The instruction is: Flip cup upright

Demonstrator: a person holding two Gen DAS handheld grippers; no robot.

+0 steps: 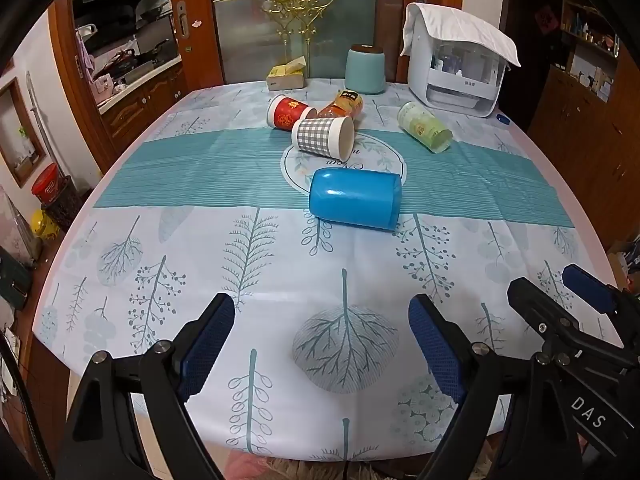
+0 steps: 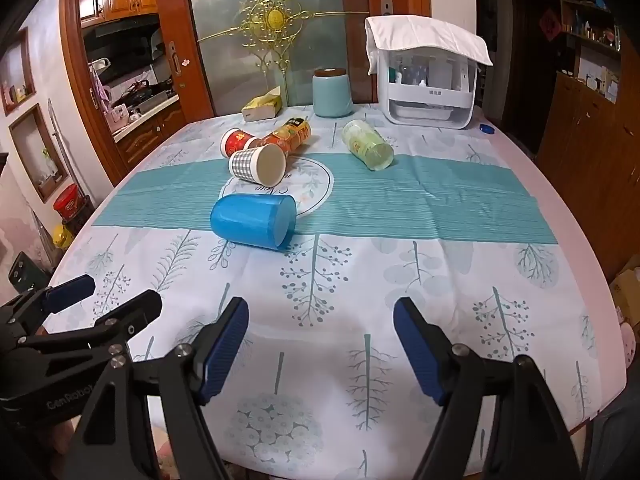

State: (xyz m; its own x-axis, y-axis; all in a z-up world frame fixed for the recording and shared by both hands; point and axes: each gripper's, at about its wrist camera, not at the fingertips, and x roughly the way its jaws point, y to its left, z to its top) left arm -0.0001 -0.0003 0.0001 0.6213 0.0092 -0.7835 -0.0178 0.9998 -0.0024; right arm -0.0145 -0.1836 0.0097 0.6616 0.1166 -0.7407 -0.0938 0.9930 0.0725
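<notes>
Several cups lie on their sides at the table's middle: a blue cup (image 1: pixel 355 198) (image 2: pixel 253 220) nearest, a grey checked paper cup (image 1: pixel 323 137) (image 2: pixel 257 164), a red cup (image 1: pixel 289 111) (image 2: pixel 235 141), an orange cup (image 1: pixel 343 105) (image 2: pixel 290 135) and a pale green cup (image 1: pixel 425 127) (image 2: pixel 367 144). My left gripper (image 1: pixel 320 320) is open and empty over the near table edge, well short of the blue cup. My right gripper (image 2: pixel 320 322) is open and empty beside it, and it shows at the right of the left wrist view (image 1: pixel 560 284).
At the table's far edge stand a teal canister (image 1: pixel 365 69) (image 2: pixel 332 92), a tissue box (image 1: pixel 286 76) (image 2: pixel 263 107) and a white appliance under a cloth (image 1: pixel 456 60) (image 2: pixel 428 76). The tablecloth (image 1: pixel 240 264) covers the table. Wooden cabinets stand to the right.
</notes>
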